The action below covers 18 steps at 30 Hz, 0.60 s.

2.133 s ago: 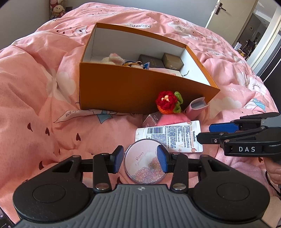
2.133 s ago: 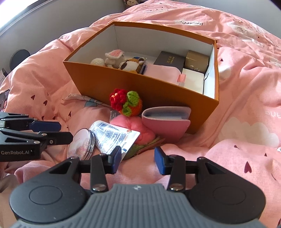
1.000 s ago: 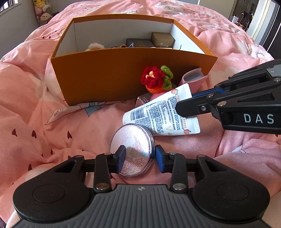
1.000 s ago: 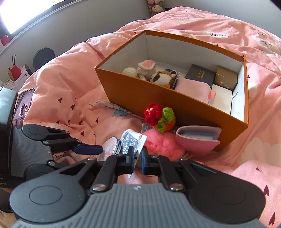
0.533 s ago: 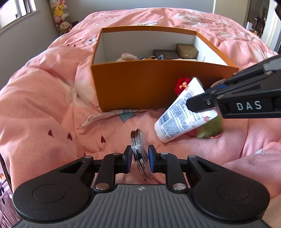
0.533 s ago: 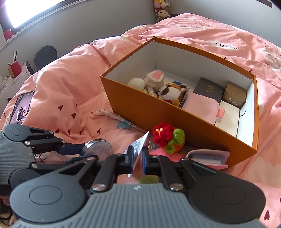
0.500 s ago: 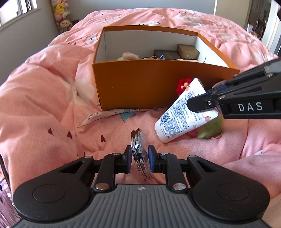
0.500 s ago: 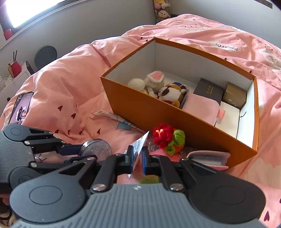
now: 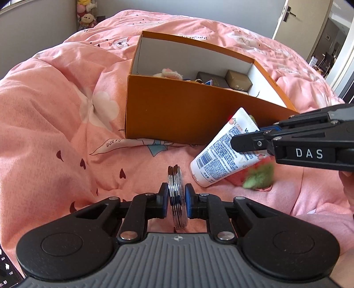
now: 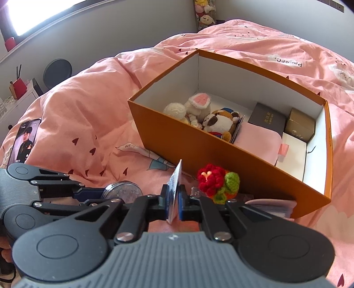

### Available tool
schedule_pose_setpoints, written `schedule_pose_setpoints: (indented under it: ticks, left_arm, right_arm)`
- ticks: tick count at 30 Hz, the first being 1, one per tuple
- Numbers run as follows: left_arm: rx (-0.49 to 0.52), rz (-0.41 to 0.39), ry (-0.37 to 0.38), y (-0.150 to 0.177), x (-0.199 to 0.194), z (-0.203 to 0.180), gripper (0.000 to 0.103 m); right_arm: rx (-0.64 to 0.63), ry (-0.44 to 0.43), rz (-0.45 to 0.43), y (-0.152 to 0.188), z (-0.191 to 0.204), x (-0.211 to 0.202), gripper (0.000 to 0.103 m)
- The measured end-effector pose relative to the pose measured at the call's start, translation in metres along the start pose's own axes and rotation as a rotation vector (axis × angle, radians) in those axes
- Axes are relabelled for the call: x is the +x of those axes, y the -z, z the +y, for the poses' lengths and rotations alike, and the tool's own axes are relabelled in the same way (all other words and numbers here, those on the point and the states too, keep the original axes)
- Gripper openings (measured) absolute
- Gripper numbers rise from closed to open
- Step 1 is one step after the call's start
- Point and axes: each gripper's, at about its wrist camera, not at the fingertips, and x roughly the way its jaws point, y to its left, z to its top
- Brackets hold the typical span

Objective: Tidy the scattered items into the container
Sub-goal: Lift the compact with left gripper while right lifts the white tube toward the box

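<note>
Holding a round compact (image 9: 177, 199) edge-on in the left gripper (image 9: 176, 200) jaws and a lotion tube (image 9: 223, 152) in the right gripper (image 10: 173, 202) jaws, above the bed (image 9: 55, 115); orange box (image 10: 221, 159) part-filled; crochet flower (image 10: 218, 181) and pink pouch (image 10: 274, 207) remaining outside.

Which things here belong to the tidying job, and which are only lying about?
Job:
- orange box
- round compact in the left gripper
- white tube in the right gripper
- crochet flower, on the bed
- pink pouch, on the bed

Lying about:
- phone
- plush toys on the far shelf
</note>
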Motion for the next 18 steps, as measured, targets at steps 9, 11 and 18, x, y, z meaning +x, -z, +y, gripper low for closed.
schedule_pose_setpoints:
  ticks: [9, 11, 18]
  left_arm:
    - [-0.041, -0.043, 0.034, -0.009, -0.015, 0.001, 0.015]
    - [-0.052, -0.063, 0.045, -0.013, -0.021, 0.002, 0.015]
    - [-0.076, -0.143, 0.07, -0.032, -0.042, 0.0, 0.015]
  right_arm:
    - [-0.013, -0.031, -0.06, -0.008, 0.001, -0.025, 0.006]
    - [-0.003, -0.047, -0.073, -0.011, -0.002, -0.033, 0.006]
    - [-0.01, -0.058, -0.138, -0.024, -0.003, -0.059, 0.006]
